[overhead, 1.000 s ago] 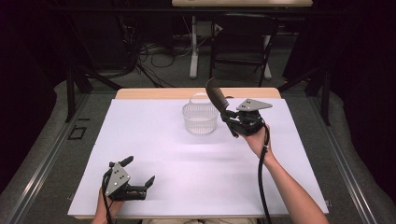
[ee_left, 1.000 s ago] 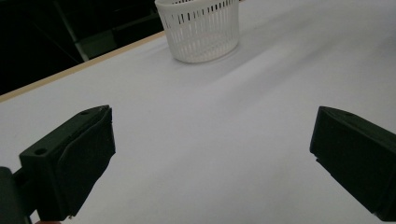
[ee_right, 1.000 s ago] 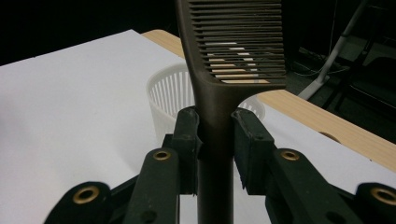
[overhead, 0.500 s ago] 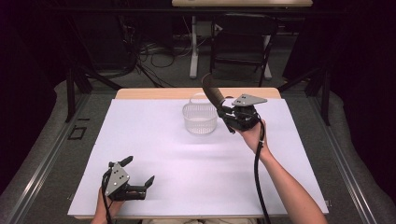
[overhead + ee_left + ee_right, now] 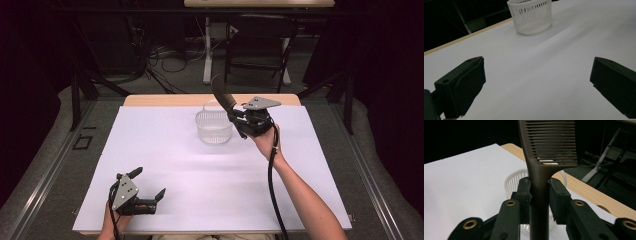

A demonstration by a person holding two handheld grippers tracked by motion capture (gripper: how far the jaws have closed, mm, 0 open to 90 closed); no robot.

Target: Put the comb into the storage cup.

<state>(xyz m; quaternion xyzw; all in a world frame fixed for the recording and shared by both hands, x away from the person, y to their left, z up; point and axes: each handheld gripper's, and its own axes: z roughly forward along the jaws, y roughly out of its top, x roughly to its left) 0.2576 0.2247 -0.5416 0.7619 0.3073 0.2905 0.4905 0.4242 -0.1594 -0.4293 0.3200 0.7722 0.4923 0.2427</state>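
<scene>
Black jaws of the left gripper (image 5: 145,197) stand spread and empty, resting low at the near edge of the white table (image 5: 165,155), likely idle. Farther off, the right gripper (image 5: 239,120) clamps a dark comb (image 5: 549,150) by its handle, teeth raised beside the white slotted basket (image 5: 214,127), which looks empty.

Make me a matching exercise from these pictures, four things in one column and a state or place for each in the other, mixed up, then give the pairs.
Things:
1. comb
2. white basket
3. left gripper
4. right gripper

States or places:
A. open, low over the near left of the table
B. standing on the white table cover, far side
C. shut on a handle
D. held up, teeth end raised above the basket

Pairs: 1-D, 2-B, 3-A, 4-C
</scene>
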